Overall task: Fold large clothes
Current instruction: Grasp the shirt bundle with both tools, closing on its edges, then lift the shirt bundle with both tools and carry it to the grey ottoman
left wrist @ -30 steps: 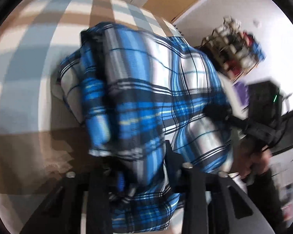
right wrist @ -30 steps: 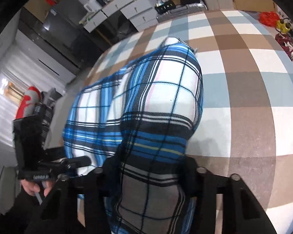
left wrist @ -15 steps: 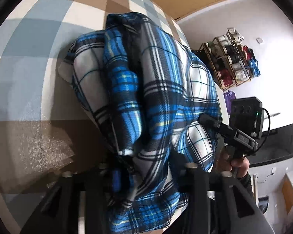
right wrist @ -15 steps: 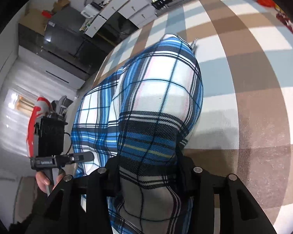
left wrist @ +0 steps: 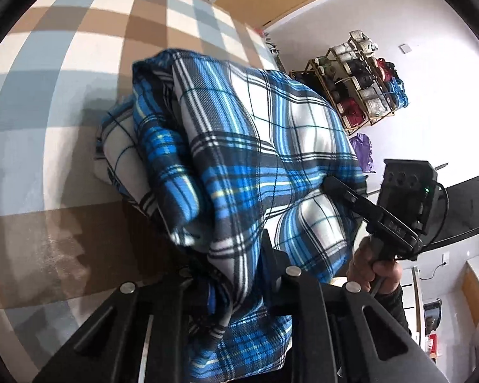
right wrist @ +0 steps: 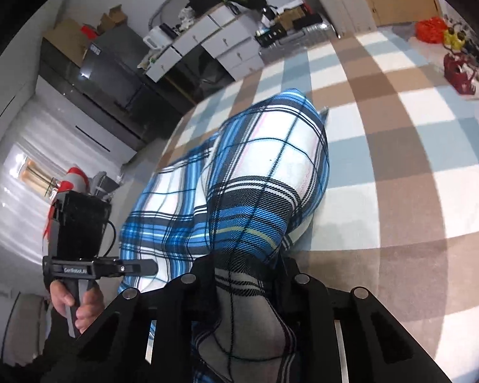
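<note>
A large blue, white and black plaid garment [left wrist: 246, 146] lies bunched on a checked brown, white and pale blue blanket [left wrist: 54, 102]. My left gripper [left wrist: 236, 274] is shut on one edge of the garment, which hangs over its fingers. My right gripper [right wrist: 239, 274] is shut on another edge of the same garment [right wrist: 255, 185]. The right gripper also shows in the left wrist view [left wrist: 367, 210], and the left gripper shows in the right wrist view [right wrist: 121, 266]. Both hold the cloth lifted off the blanket at the near side.
A wooden rack of yarn spools [left wrist: 364, 79] stands against the white wall. White drawers and a dark cabinet [right wrist: 188, 51] line the far side. Red and yellow items [right wrist: 444, 28] lie beyond the blanket's far right edge.
Both grippers have risen and pulled back with the garment. The cloth now stands higher and more bunched, and more of the room shows behind it.
</note>
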Available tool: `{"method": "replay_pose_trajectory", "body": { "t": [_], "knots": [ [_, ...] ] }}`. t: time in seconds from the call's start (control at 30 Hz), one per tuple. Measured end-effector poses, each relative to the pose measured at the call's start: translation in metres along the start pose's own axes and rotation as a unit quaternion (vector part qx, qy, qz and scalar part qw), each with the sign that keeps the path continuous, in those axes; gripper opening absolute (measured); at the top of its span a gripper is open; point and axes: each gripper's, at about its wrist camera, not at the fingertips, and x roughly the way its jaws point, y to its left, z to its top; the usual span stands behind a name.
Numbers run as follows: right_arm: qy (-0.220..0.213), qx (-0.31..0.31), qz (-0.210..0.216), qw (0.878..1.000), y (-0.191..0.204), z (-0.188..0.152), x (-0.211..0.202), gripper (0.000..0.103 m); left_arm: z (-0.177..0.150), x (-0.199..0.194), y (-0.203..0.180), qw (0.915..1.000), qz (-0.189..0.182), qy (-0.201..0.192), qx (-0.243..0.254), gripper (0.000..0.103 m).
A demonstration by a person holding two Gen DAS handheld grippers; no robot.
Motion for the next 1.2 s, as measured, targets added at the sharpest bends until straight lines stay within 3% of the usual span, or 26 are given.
{"method": "replay_pose_trajectory", "body": {
  "t": [0.3,0.5,0.7,0.8,0.9,0.97,1.0,1.03,1.07,1.1,1.13,1.2],
  "knots": [
    [-0.037,0.016,-0.035,0.999,-0.017,0.001,-0.085,0.023,0.001,0.031,-0.065,0.999,-0.015,0.01,0.042,0.014],
    [-0.065,0.015,-0.064,0.996,-0.051,0.006,-0.189,0.023,0.007,0.073,-0.154,0.994,-0.036,0.024,0.1,0.015],
    [-0.069,0.011,-0.12,0.99,-0.108,0.024,-0.289,0.023,0.028,0.145,-0.229,0.9888,-0.074,0.038,0.124,0.015],
    [-0.068,-0.012,-0.151,0.986,-0.148,0.031,-0.316,0.023,0.039,0.206,-0.246,0.9909,-0.079,0.046,0.1,0.015],
    [-0.068,0.024,-0.181,0.981,-0.217,0.037,-0.326,0.023,0.036,0.263,-0.256,0.9928,-0.062,0.05,0.089,0.015],
    [-0.036,0.053,-0.207,0.976,-0.254,0.034,-0.317,0.027,0.029,0.292,-0.248,0.9941,-0.032,0.065,0.081,0.015],
    [-0.006,0.076,-0.235,0.969,-0.279,0.029,-0.306,0.036,0.027,0.297,-0.246,0.9939,-0.028,0.07,0.08,0.015],
    [0.029,0.11,-0.264,0.958,-0.303,0.02,-0.295,0.055,0.025,0.296,-0.242,0.9939,-0.026,0.067,0.083,0.017],
    [0.045,0.133,-0.267,0.953,-0.316,0.015,-0.292,0.065,0.024,0.293,-0.241,0.994,-0.021,0.06,0.09,0.018],
    [0.024,0.155,-0.245,0.957,-0.323,0.007,-0.3,0.071,0.022,0.287,-0.24,0.9937,-0.015,0.052,0.098,0.019],
    [-0.006,0.153,-0.237,0.959,-0.321,0.004,-0.311,0.071,0.02,0.279,-0.237,0.9924,-0.006,0.045,0.115,0.021],
    [-0.058,0.142,-0.268,0.951,-0.31,-0.004,-0.339,0.075,0.022,0.272,-0.243,0.9896,0.015,0.03,0.14,0.024]
  ]
}}
